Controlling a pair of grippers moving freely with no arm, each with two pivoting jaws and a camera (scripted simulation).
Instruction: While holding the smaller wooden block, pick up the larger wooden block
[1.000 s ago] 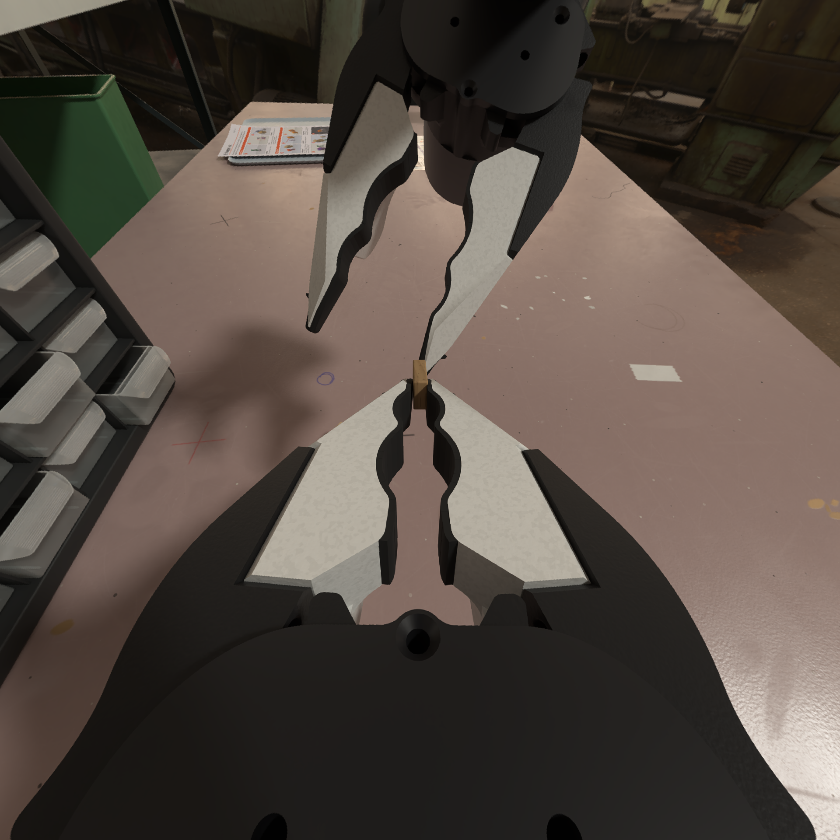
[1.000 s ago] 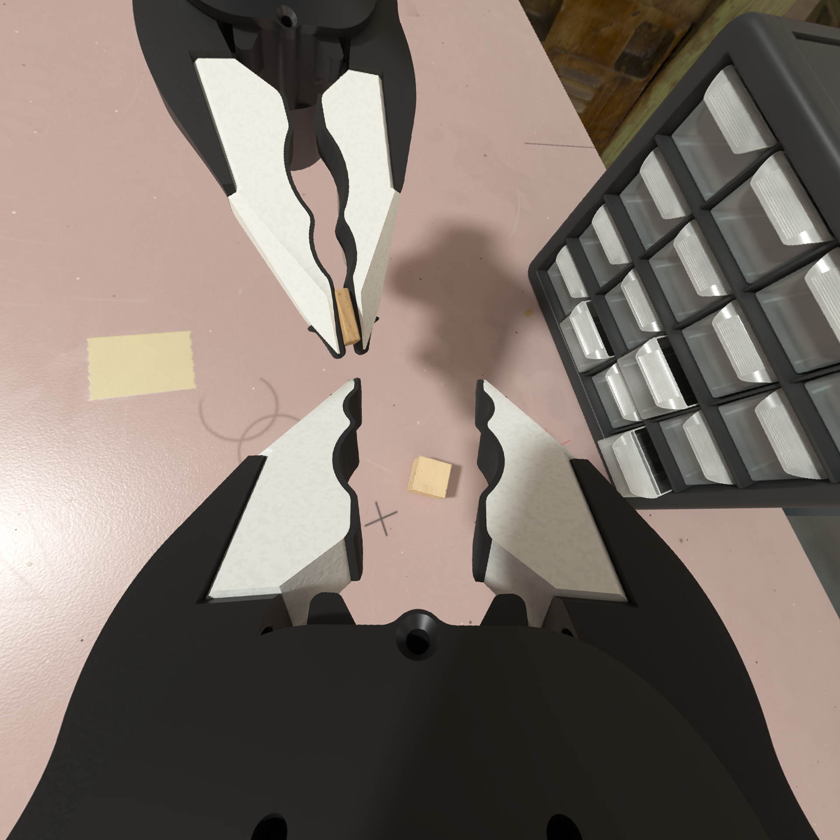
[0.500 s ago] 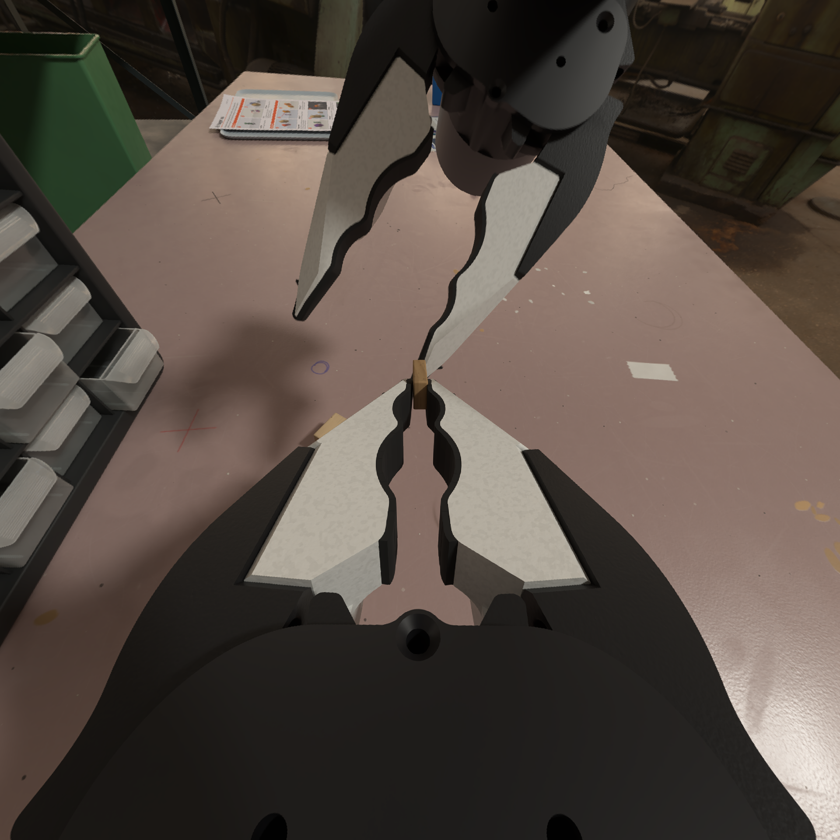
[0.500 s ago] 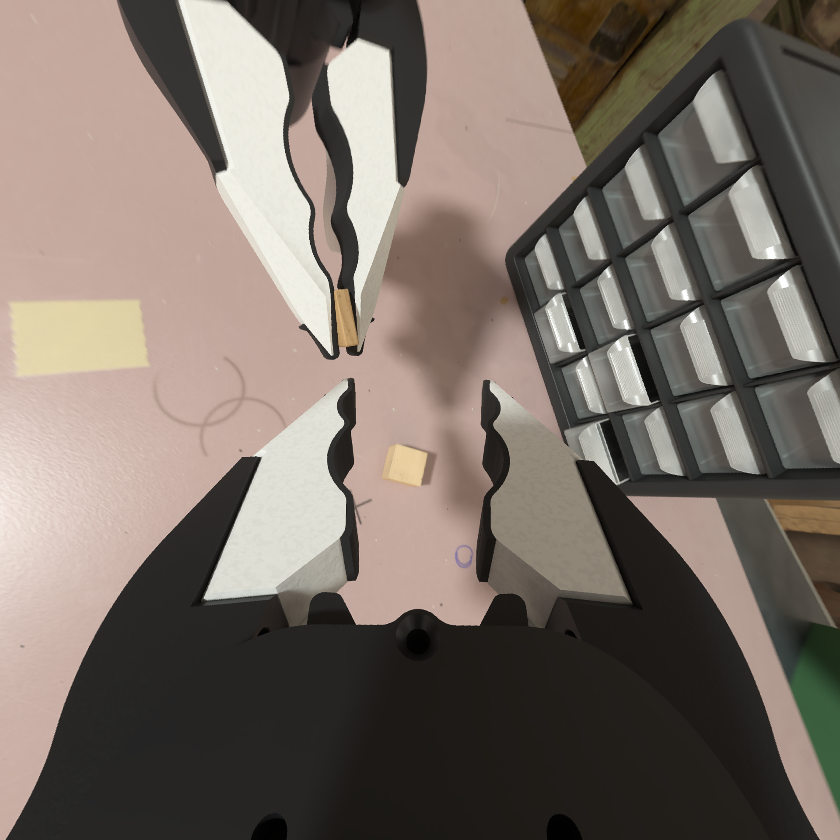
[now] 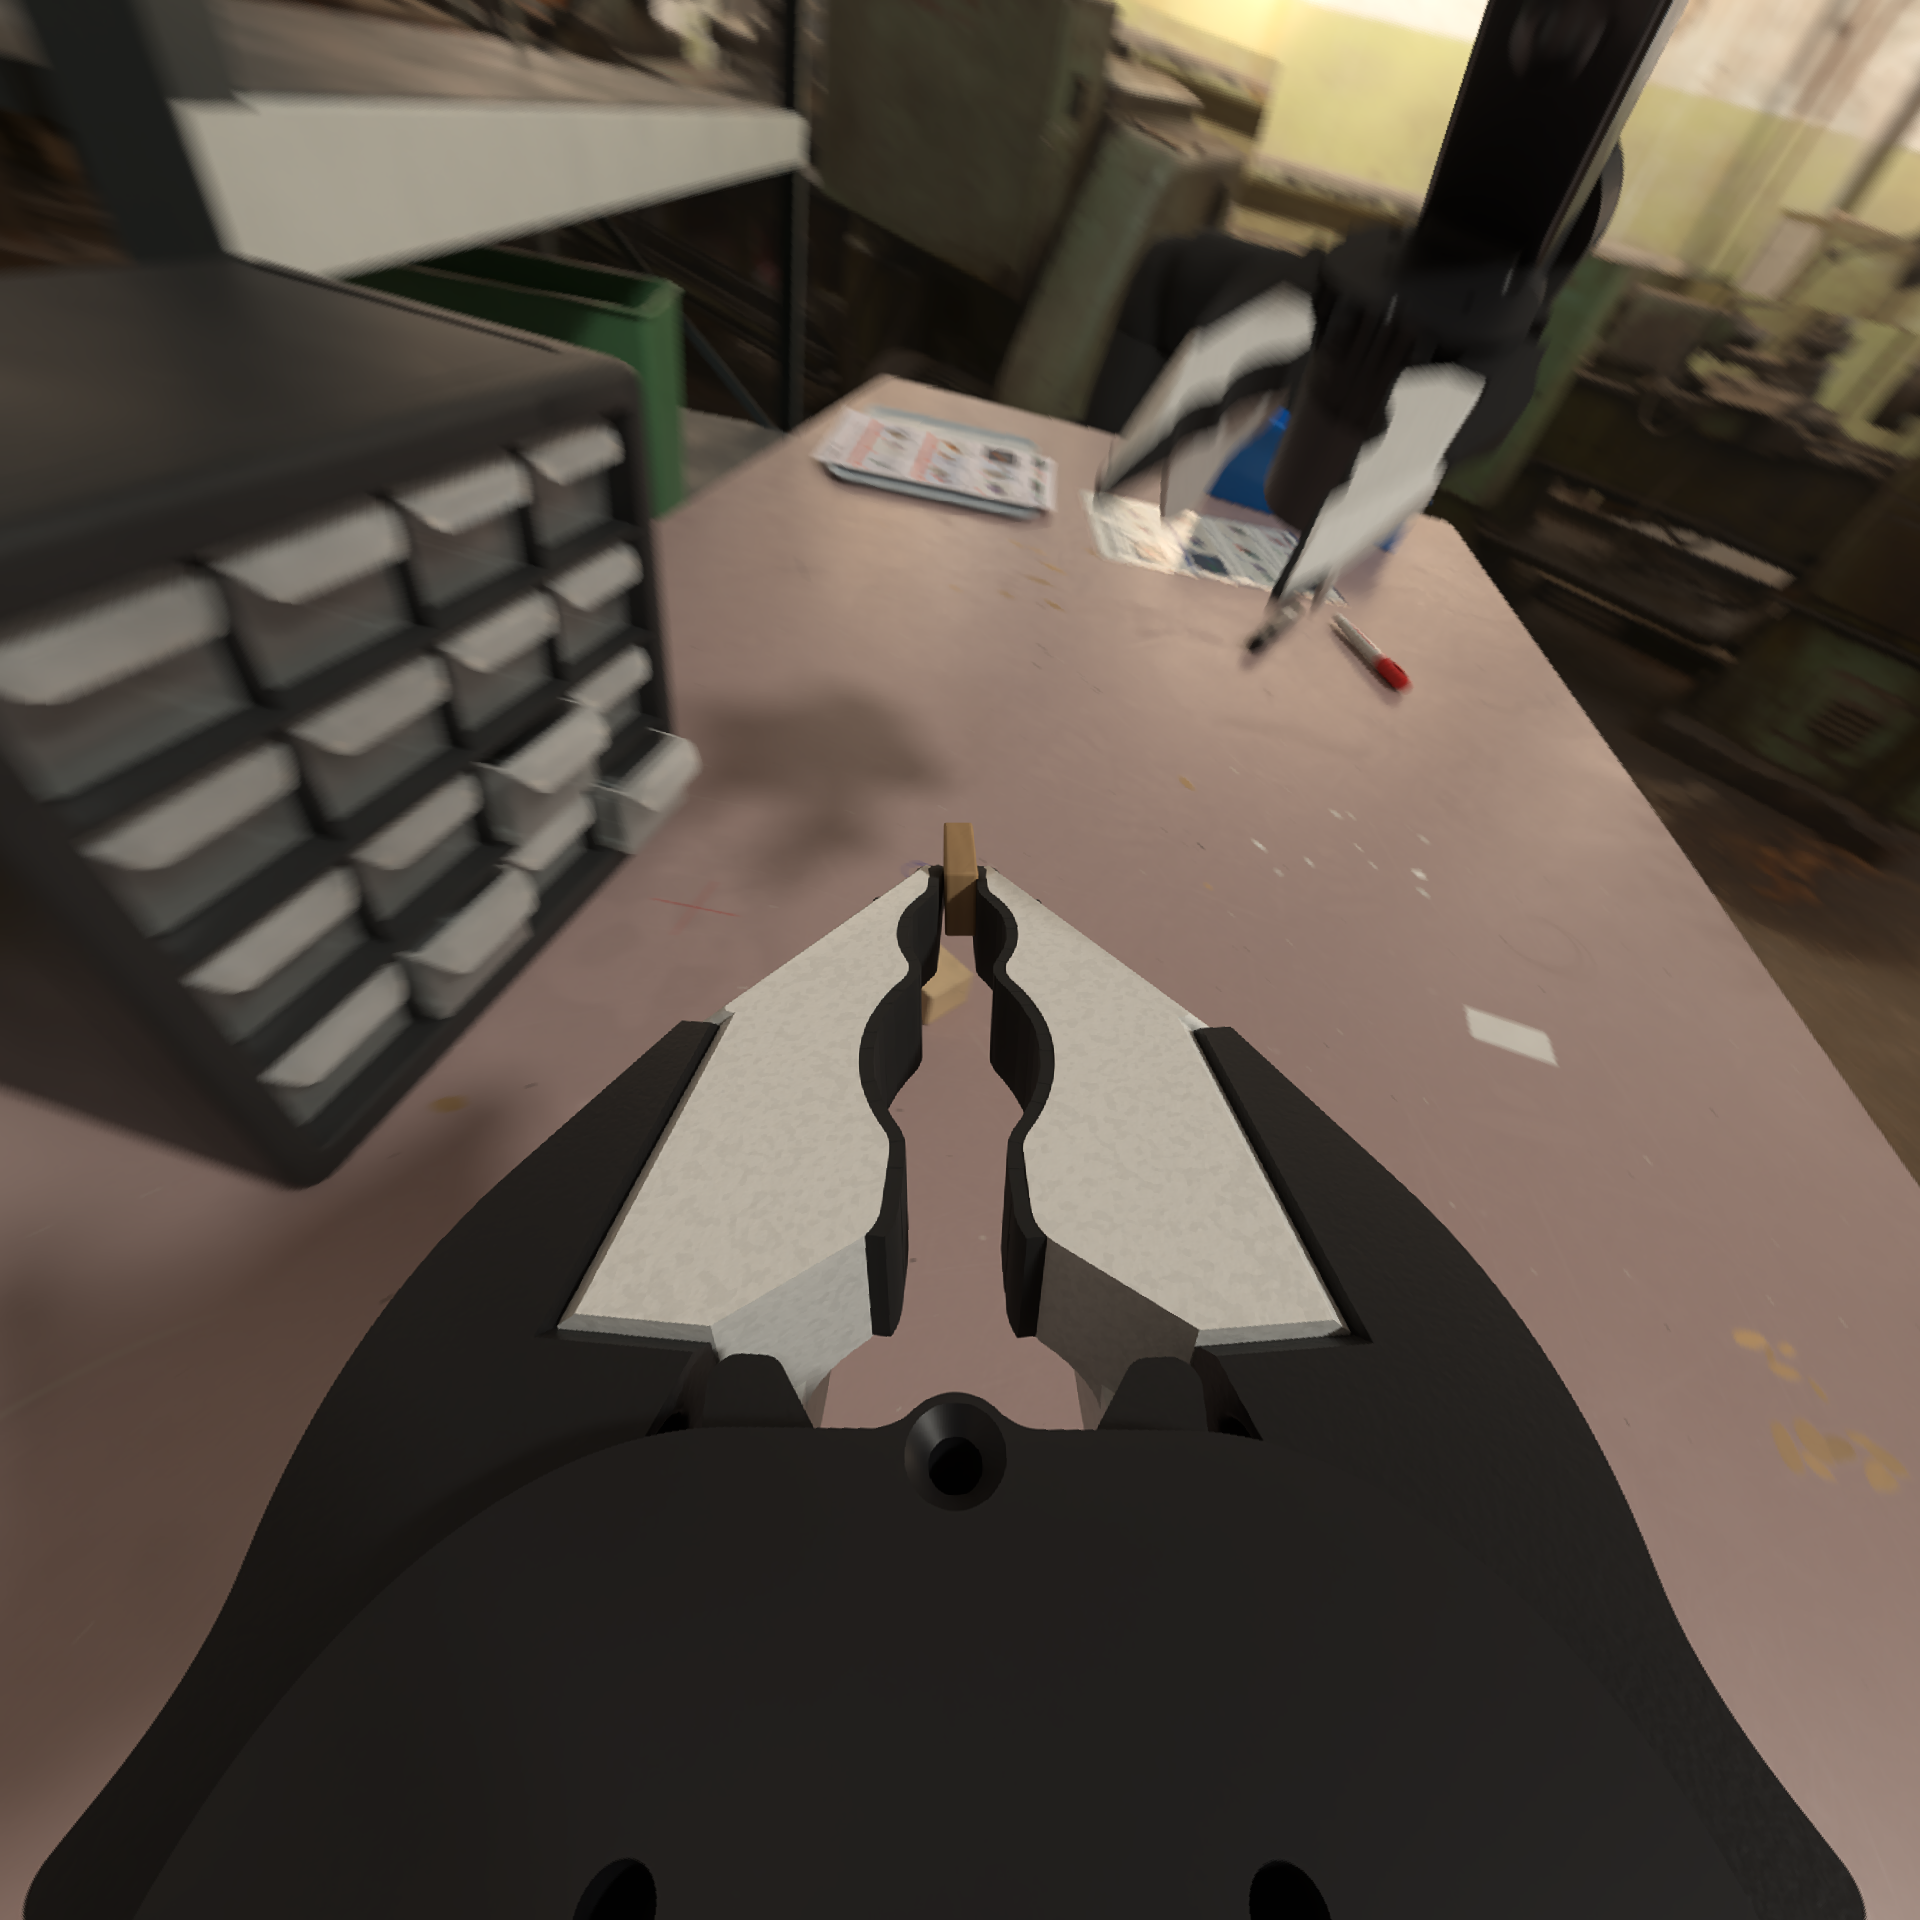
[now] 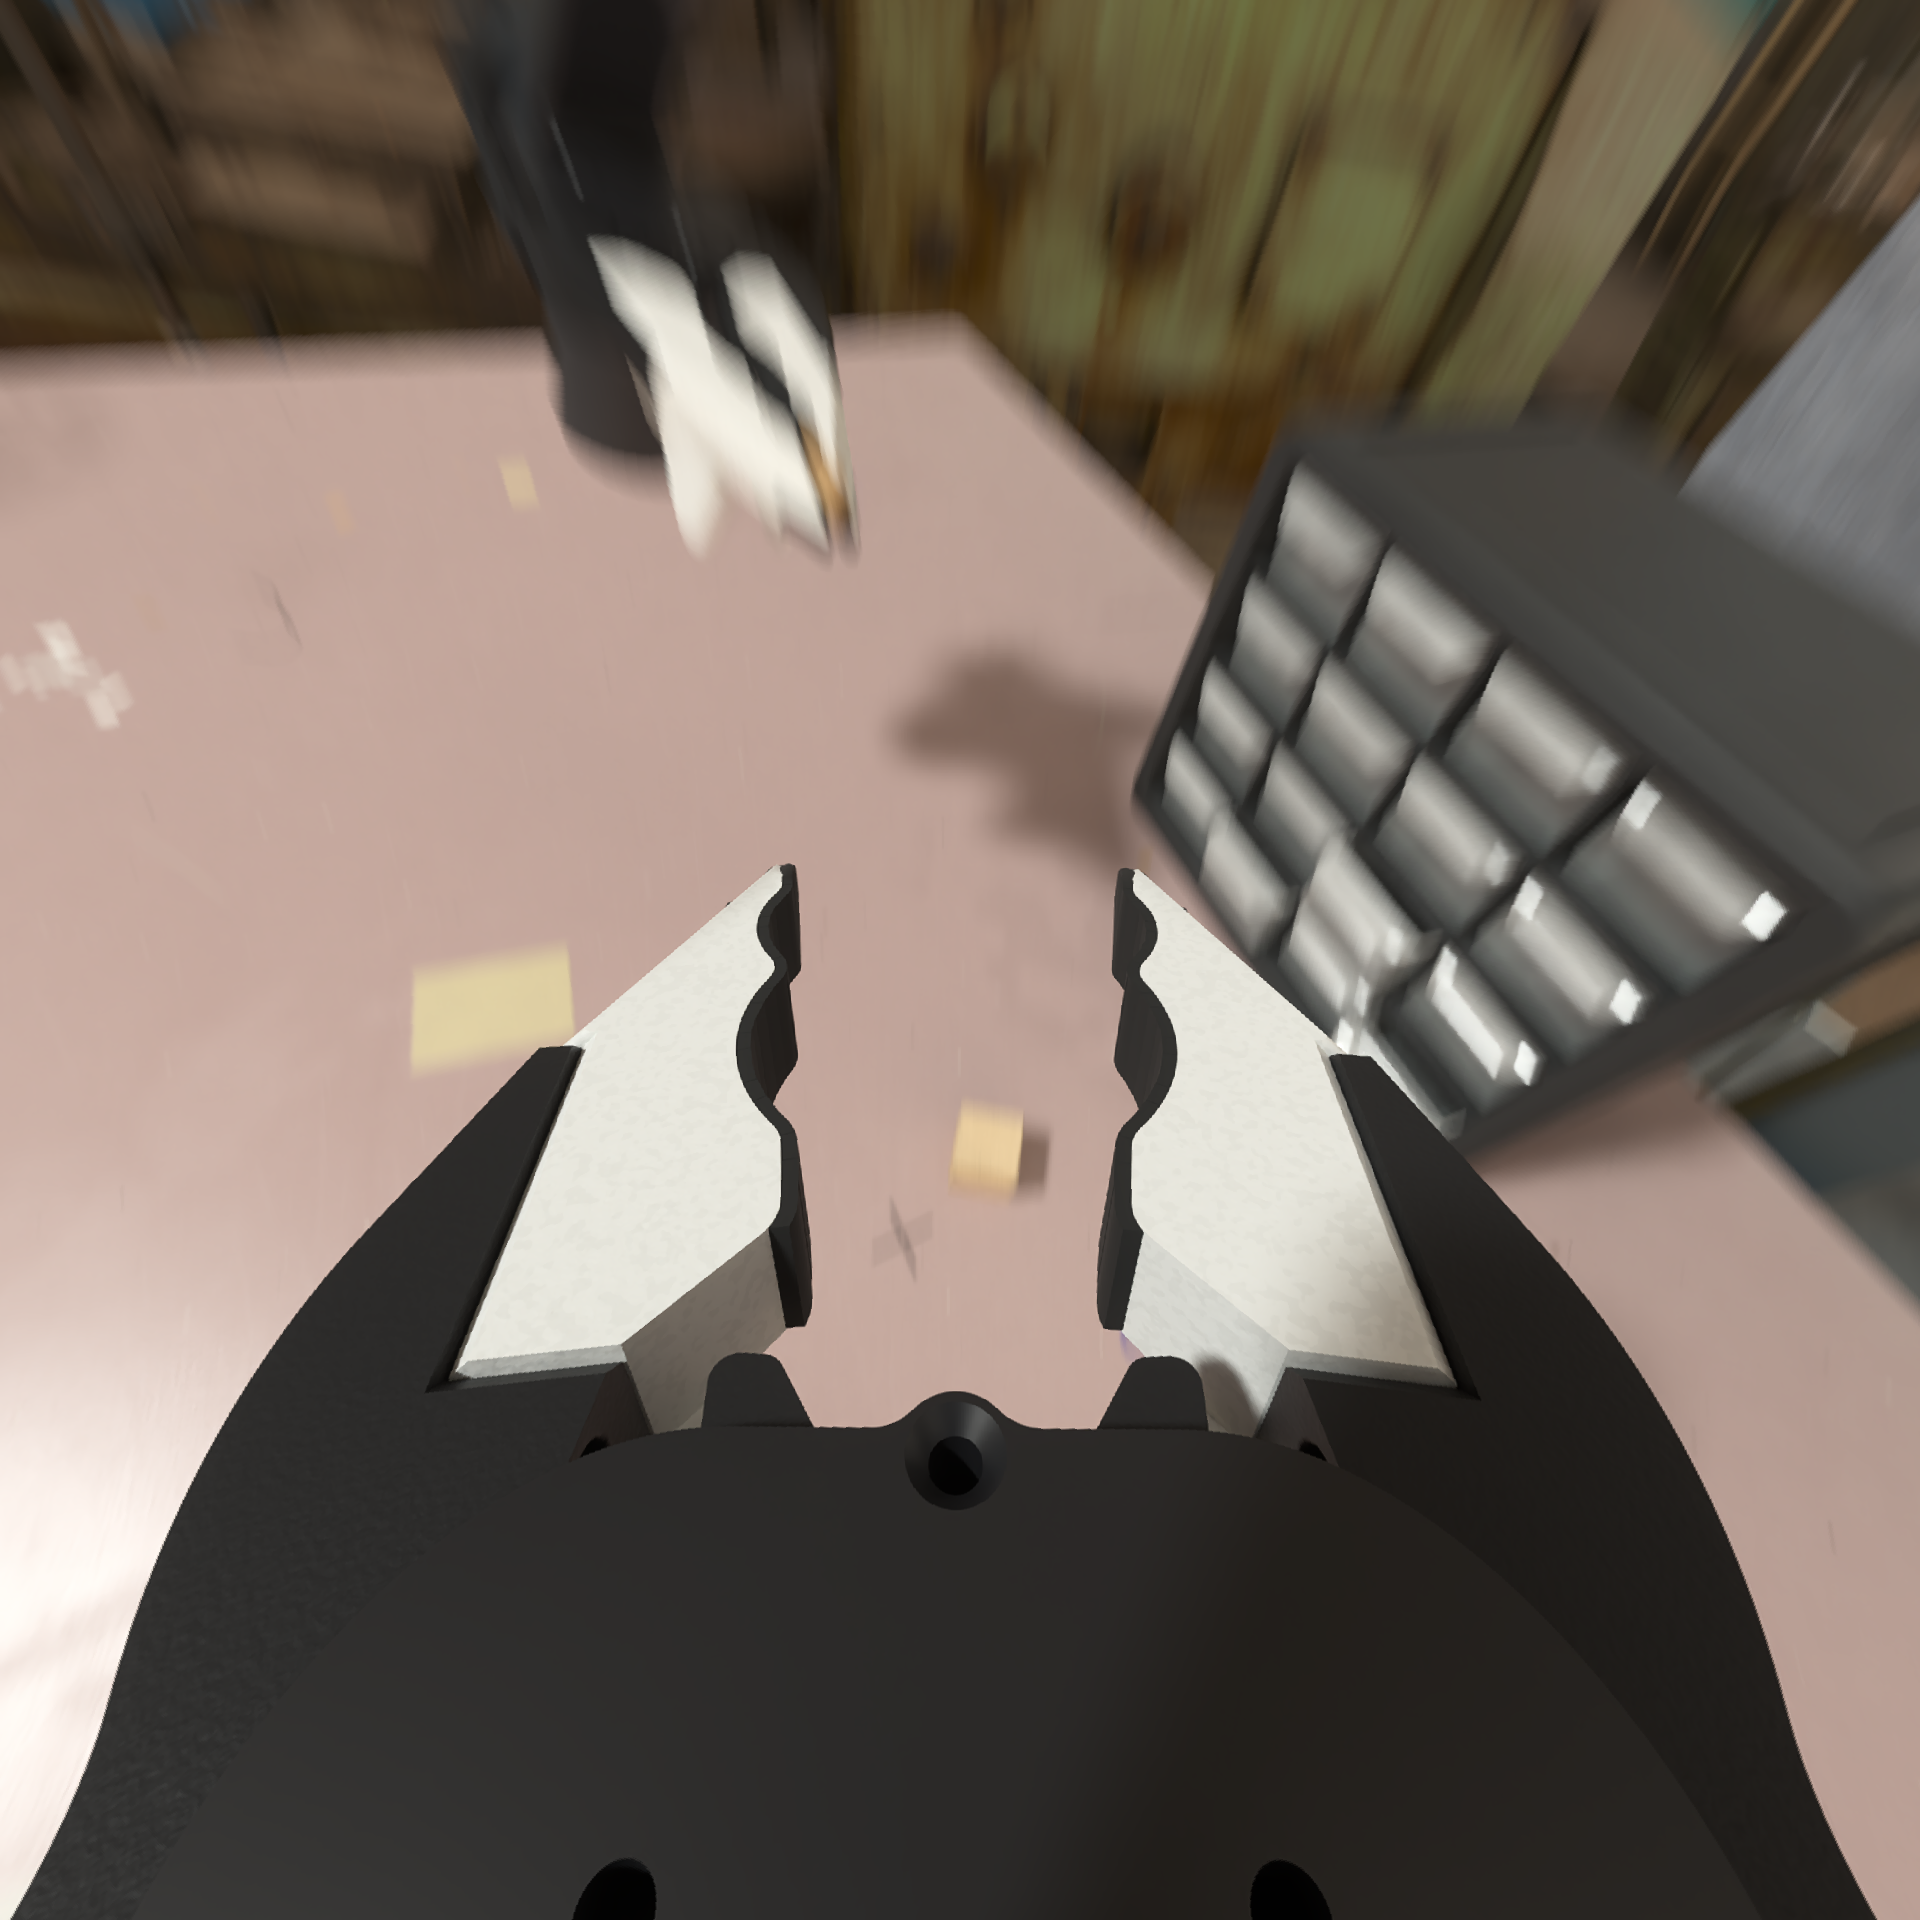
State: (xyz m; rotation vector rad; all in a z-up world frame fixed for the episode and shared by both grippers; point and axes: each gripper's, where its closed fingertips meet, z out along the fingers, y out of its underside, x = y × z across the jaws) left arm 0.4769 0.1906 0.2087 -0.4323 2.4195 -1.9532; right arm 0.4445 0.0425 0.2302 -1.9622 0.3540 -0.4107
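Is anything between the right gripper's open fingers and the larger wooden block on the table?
No. In the right wrist view, only bare table shows between the right gripper and the larger wooden block.

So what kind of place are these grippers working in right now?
Most likely an industrial workshop. A long pink worktable carries a dark grey small-parts cabinet of clear plastic drawers, metal shelving stands behind it, and old green machinery sits blurred beyond the table.

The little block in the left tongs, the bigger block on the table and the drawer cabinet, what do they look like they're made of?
Smaller block: tan and matte, likely bare wood. Larger block: paler tan, flat-faced, also seemingly unfinished wood, though blurred. Drawer cabinet: dark matte frame, probably plastic, with cloudy translucent drawers that catch glints, likely clear plastic.
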